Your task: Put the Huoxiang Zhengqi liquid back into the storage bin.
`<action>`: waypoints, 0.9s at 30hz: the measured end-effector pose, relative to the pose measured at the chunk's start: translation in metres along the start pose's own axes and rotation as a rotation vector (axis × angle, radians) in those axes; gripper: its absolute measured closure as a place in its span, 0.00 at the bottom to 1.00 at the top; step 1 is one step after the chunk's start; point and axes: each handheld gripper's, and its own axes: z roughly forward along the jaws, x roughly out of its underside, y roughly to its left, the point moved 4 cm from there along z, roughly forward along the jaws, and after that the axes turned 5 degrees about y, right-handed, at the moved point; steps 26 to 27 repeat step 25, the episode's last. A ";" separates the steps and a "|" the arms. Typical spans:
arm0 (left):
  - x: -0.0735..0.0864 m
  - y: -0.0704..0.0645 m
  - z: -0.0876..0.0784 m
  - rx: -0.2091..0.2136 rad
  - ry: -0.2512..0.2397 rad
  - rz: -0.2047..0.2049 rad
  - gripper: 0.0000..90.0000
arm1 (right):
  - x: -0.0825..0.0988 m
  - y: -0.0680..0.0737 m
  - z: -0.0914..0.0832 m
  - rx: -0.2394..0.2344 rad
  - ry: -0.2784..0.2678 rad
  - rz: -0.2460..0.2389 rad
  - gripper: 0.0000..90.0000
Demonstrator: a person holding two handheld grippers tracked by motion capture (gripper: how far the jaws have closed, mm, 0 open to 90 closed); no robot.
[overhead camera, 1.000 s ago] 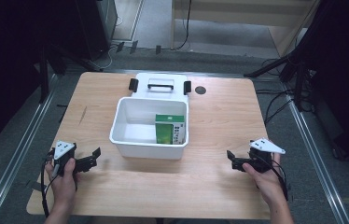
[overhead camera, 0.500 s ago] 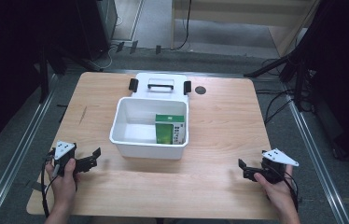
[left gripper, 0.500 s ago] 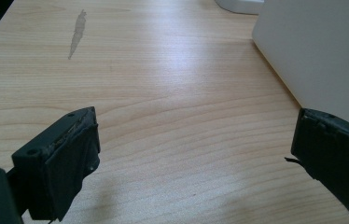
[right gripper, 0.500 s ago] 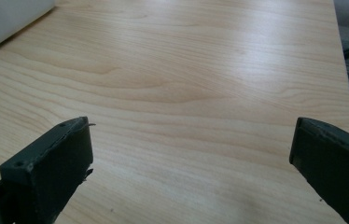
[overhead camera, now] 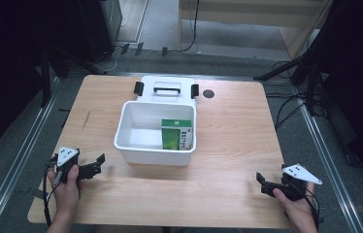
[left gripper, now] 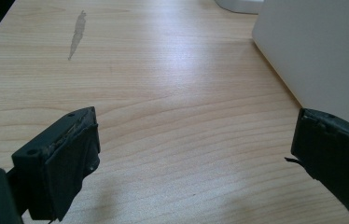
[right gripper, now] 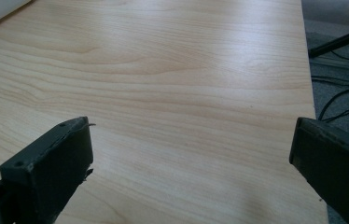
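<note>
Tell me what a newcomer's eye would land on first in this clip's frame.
The white bin at the middle of the table stands out first, with a green box upright in its right half. Just behind it lies the white lid with its handle and two black clips. Near the front edge, the left tool and right tool rest wide open and hold nothing, one at each corner.
</note>
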 end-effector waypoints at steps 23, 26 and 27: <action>0.000 -0.001 0.001 -0.003 0.006 0.003 0.02 | 0.021 -0.011 -0.016 0.038 -0.060 0.155 0.00; 0.000 -0.001 0.000 -0.001 0.006 0.004 0.02 | 0.021 -0.012 -0.015 0.042 -0.049 0.161 0.00; 0.000 -0.001 0.000 -0.001 0.006 0.004 0.02 | 0.021 -0.012 -0.015 0.042 -0.049 0.161 0.00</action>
